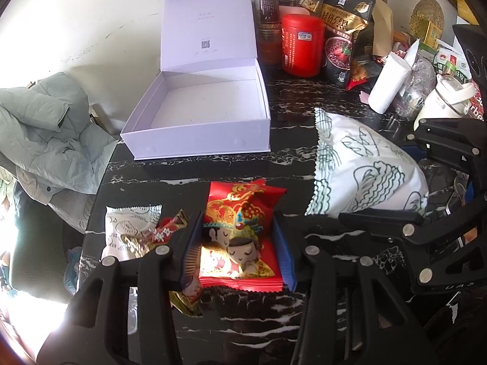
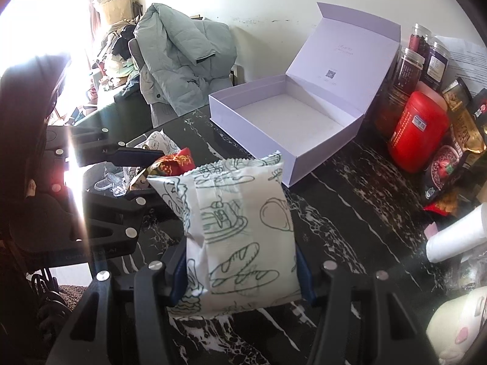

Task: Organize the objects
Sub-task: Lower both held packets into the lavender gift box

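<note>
My left gripper (image 1: pixel 237 237) is shut on a red snack packet (image 1: pixel 240 237) with cartoon figures, low over the black marble table (image 1: pixel 292 164). My right gripper (image 2: pixel 240 261) is shut on a white snack bag (image 2: pixel 237 228) printed with green bread drawings; the bag also shows in the left wrist view (image 1: pixel 362 167), to the right of the red packet. An open, empty white box (image 1: pixel 210 103) with its lid up stands at the back of the table; it also shows in the right wrist view (image 2: pixel 292 118). A smaller white packet (image 1: pixel 127 228) lies left of my left gripper.
A red canister (image 1: pixel 301 45), dark jars (image 1: pixel 268 9), a black cereal bag (image 1: pixel 347 30) and a paper roll (image 1: pixel 389 82) crowd the back right. A grey-green jacket (image 1: pixel 45 127) hangs over a chair left of the table. Small wrappers (image 2: pixel 118 176) lie by the left gripper.
</note>
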`<state>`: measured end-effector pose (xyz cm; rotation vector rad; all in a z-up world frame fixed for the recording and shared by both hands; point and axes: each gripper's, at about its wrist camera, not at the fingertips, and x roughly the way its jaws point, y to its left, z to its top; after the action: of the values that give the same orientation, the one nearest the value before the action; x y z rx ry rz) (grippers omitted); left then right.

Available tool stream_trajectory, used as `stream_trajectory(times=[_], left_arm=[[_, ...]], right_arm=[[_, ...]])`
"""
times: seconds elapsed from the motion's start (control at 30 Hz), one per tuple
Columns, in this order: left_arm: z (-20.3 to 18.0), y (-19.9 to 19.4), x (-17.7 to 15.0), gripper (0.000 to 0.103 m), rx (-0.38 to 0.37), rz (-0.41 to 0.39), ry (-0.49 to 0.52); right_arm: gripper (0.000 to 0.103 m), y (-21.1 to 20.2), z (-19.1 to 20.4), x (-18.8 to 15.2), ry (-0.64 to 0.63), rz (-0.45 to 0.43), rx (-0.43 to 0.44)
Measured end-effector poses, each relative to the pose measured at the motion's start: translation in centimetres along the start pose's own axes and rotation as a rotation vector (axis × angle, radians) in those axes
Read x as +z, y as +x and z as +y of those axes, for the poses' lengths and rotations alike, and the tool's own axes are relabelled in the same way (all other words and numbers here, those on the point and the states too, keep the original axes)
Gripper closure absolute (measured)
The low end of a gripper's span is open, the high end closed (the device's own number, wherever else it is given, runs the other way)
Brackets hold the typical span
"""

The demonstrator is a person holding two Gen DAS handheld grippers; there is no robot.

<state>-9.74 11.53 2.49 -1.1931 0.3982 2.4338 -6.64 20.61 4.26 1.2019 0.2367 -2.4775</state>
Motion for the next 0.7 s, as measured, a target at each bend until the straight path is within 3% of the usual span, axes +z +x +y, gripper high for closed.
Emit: stream_trajectory(times=[0.7], left_arm=[[3.5, 6.5, 6.3, 0.06, 0.017, 0.045, 0.03]], right_arm=[[0.045, 5.1, -4.1, 5.5, 0.011, 0.012, 0.014]])
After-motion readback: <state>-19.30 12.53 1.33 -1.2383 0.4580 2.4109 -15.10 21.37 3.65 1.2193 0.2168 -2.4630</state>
